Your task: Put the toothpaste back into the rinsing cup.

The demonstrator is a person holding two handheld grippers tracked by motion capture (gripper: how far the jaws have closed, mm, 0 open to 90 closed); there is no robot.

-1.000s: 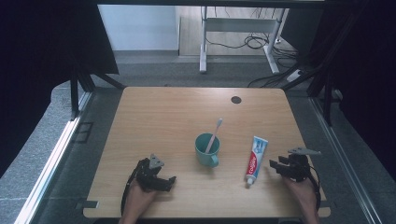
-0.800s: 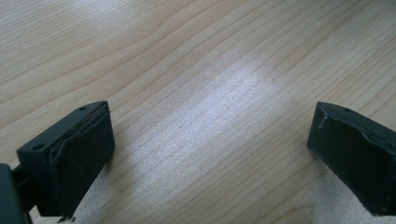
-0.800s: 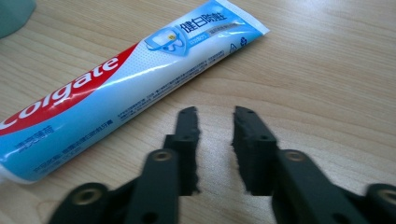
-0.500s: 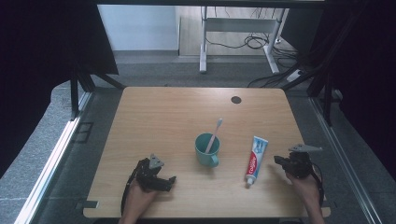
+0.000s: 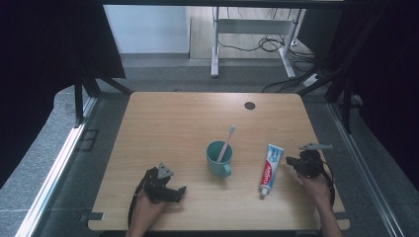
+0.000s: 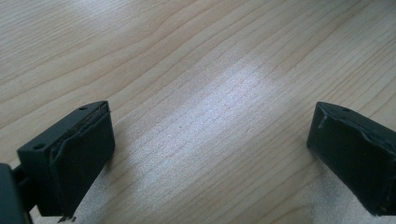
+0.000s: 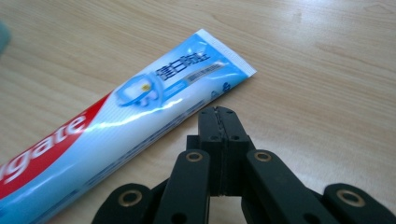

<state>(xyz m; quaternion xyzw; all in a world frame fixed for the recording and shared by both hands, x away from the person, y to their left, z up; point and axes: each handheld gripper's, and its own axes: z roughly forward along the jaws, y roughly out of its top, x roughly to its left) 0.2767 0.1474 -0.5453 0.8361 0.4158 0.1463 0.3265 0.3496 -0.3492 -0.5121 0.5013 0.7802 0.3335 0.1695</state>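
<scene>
Risked shoving the toothpaste tube (image 7: 116,126), flat on the tabletop (image 5: 163,123) right of the teal cup (image 5: 218,158), with right gripper (image 7: 218,114) fingers pressed together empty just beside it, while left gripper (image 6: 205,154) fingers stayed apart over bare wood.

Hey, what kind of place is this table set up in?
Probably a lab or office workroom: a bare wooden table hemmed by dark curtains, another desk frame behind it, and loose cables on the floor.

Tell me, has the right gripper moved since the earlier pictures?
Yes. The right gripper has moved left, closer to the toothpaste tube, and its jaws are shut now.
</scene>
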